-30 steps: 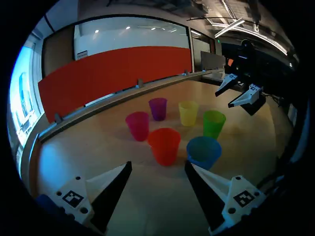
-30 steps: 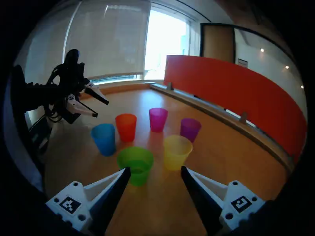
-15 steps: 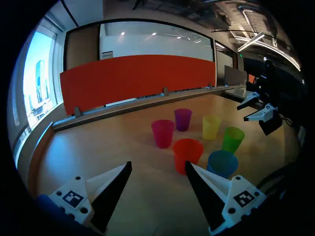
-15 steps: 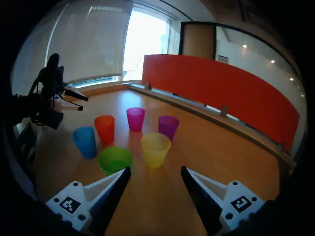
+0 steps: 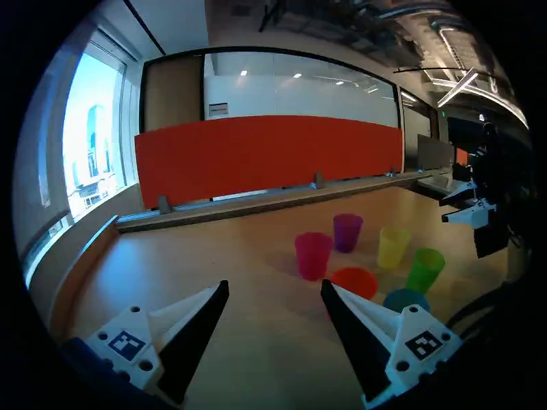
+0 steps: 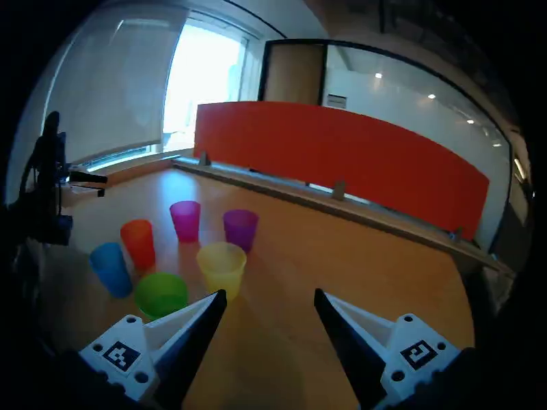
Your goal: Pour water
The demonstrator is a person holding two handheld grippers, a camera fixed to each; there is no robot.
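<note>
Six plastic cups stand clustered on the wooden table. In the left gripper view they sit at the lower right: pink [image 5: 313,254], purple [image 5: 347,232], yellow [image 5: 393,246], green [image 5: 425,269], orange [image 5: 354,281] and blue [image 5: 405,299]. My left gripper [image 5: 273,283] is open and holds nothing, with the orange and blue cups partly behind its right finger. In the right gripper view the cups lie at the lower left: blue [image 6: 110,268], orange [image 6: 139,242], pink [image 6: 185,220], purple [image 6: 241,229], yellow [image 6: 221,268], green [image 6: 161,294]. My right gripper [image 6: 269,292] is open and holds nothing.
A long orange partition [image 5: 273,154] with a rail runs along the table's far edge [image 6: 355,212]. The right gripper [image 5: 446,211] hangs at the far right beyond the cups. The left gripper [image 6: 102,186] shows at the far left, by bright windows [image 6: 202,85].
Both cameras have swung away from the cups. The cups slid to the lower right in the left gripper view and to the lower left in the right gripper view. Both grippers stay open.
</note>
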